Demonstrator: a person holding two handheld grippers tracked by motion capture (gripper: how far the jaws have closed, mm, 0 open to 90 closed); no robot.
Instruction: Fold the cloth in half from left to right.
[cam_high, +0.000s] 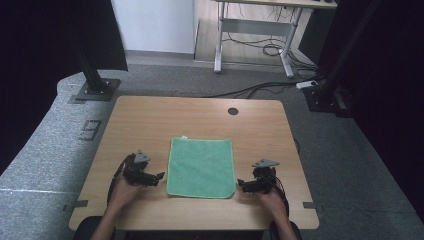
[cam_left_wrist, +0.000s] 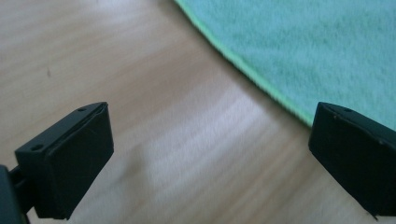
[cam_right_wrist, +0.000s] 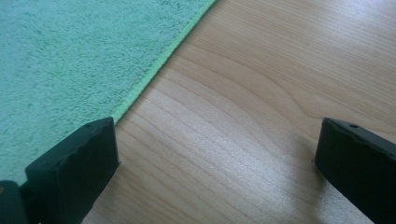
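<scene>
While the green towel (cam_high: 201, 167) lies flat and unfolded in the middle of the bench (cam_high: 150, 117), nothing is yet done with it. The left claw (cam_high: 159, 175) and right claw (cam_high: 241, 184) wait just beside its near corners, both wide and empty.

No readable text, label, brand, number or sign stands on anything; nothing legible anywhere.
</scene>
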